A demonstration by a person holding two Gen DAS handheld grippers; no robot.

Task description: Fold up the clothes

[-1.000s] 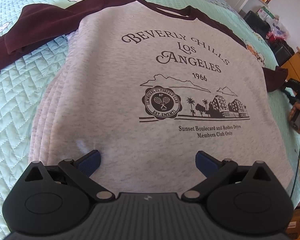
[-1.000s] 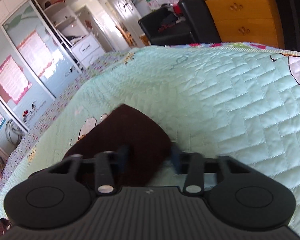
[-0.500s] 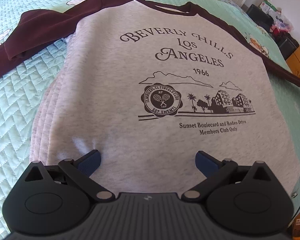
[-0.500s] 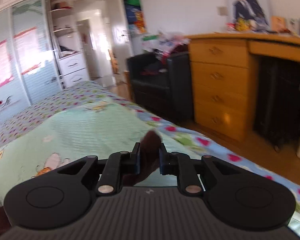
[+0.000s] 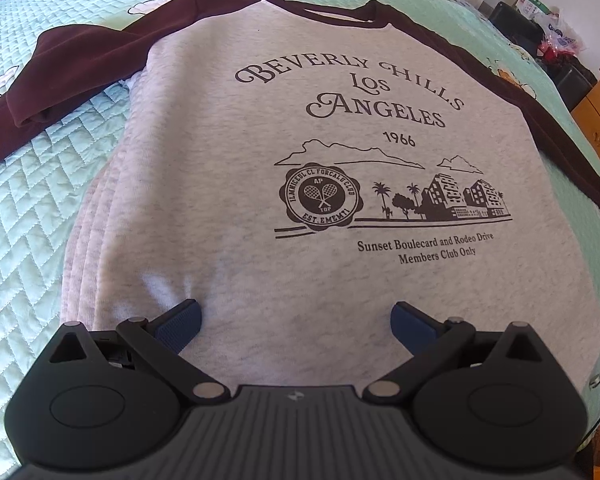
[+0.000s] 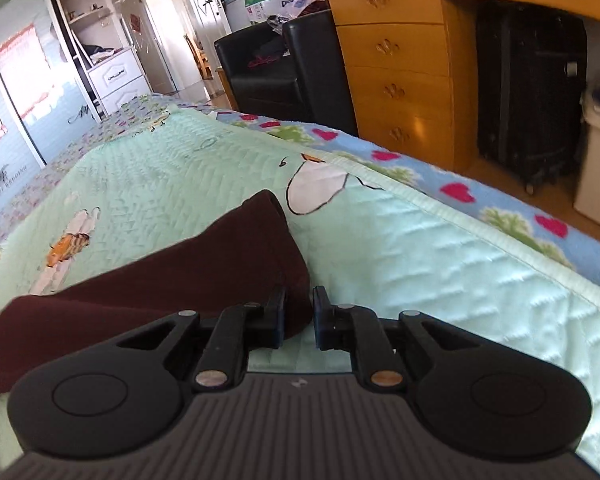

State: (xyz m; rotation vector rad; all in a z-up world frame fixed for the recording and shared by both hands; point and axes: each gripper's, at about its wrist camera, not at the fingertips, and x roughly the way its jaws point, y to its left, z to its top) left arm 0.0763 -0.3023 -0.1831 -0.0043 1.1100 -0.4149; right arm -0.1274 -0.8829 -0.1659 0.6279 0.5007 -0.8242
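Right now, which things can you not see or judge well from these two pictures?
- Sweatshirt hem, left wrist view: hidden behind the left gripper body.
- Left sleeve end: cut off by the left picture edge.
- Right sleeve, right wrist view: its lower edge is behind the right gripper, whose nearly shut pads pinch it.
- Sweatshirt body: outside the right wrist view.
- Crest lettering: too small to read surely.

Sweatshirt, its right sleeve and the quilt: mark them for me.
sweatshirt (image 5: 260, 184), left wrist view, grey chest beside the print.
right sleeve (image 6: 204, 264), right wrist view, maroon cloth ahead of the tongs.
quilt (image 6: 440, 264), right wrist view, bare green stitching.
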